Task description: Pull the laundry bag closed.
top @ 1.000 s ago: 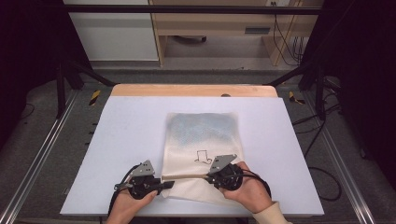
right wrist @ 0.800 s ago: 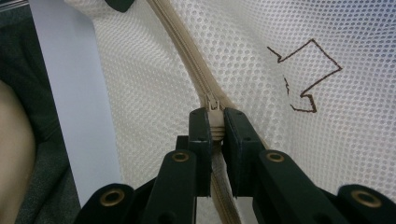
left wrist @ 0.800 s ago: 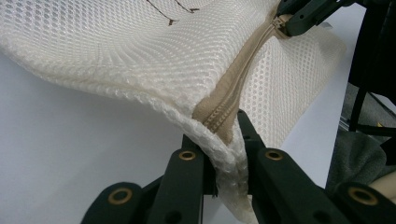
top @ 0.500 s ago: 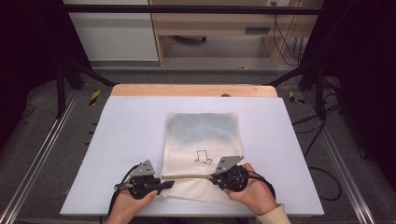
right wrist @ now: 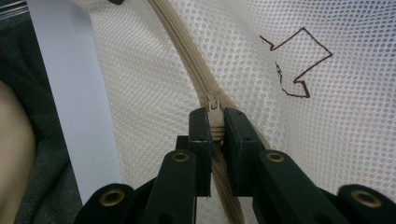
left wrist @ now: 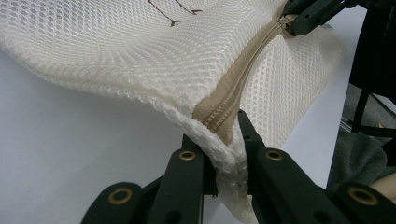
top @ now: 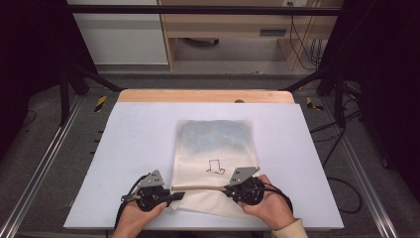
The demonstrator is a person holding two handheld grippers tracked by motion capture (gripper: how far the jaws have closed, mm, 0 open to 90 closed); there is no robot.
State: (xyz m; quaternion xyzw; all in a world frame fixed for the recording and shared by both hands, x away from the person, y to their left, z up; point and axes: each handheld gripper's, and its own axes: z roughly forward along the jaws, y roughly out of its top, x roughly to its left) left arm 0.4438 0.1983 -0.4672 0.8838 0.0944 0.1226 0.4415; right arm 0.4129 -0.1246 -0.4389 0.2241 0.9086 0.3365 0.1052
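Now I'm pinching the cream mesh zip bag's (top: 214, 163) corner with my left gripper (left wrist: 224, 154) while my right gripper (right wrist: 215, 126), clamped on the tan zipper pull (right wrist: 214, 109), is only starting the zip's run.

Two handheld grippers, seen from above: the left gripper (top: 171, 198) and the right gripper (top: 229, 191) each have a round black body topped by a grey three-cornered plate; black cables trail from both; up close, the black jaws are jointed with brass-coloured rivets; a cream sleeve cuff (top: 289, 229) shows at the person's right wrist.
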